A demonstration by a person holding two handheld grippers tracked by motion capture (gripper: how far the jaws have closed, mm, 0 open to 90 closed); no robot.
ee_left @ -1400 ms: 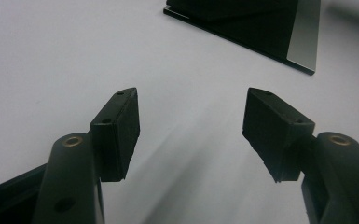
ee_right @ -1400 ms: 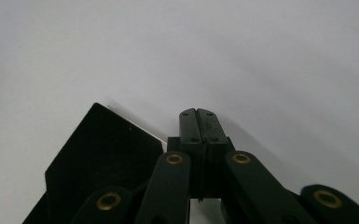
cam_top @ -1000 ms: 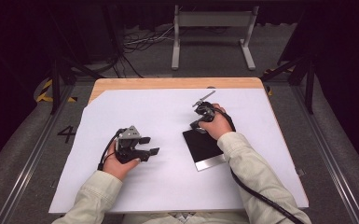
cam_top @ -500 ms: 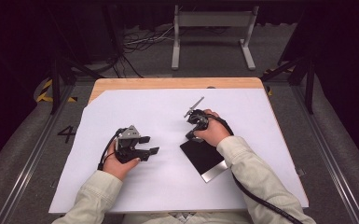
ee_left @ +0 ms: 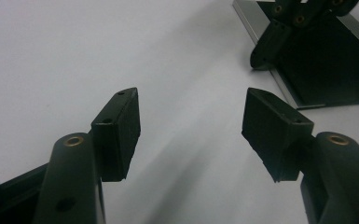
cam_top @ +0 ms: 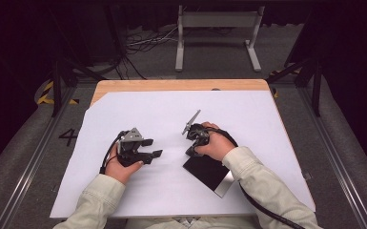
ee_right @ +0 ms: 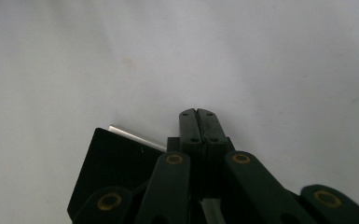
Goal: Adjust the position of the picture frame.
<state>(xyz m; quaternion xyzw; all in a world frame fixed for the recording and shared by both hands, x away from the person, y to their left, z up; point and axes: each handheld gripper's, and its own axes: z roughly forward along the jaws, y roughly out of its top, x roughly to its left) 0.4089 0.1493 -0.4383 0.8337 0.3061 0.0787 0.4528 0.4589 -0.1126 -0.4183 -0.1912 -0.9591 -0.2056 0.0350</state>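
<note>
Overhead view first: my left gripper rests on the white sheet that covers the table, a little left of centre, with its jaws spread and pointing to the right. My right gripper sits just right of centre, its grey plate sticking up and away from me. Its tips come down at the upper left corner of the black panel, a flat dark slab with a bright metal edge along its right side, lying skewed on the sheet between my two forearms and nearer the right one. The two grippers are near each other but apart.

From the left gripper view I see the left gripper with both jaws wide apart and nothing but bare sheet between them. Farther off, at the top right, the black panel lies flat with its silver rim toward me, and the right gripper presses down at its near corner.

From the right gripper view, the right gripper has its jaws pressed together, pads face to face. I cannot tell whether anything thin is caught between them. The black panel lies below and to the left of the jaws, its silver edge running up to them, with white sheet beyond.
</note>
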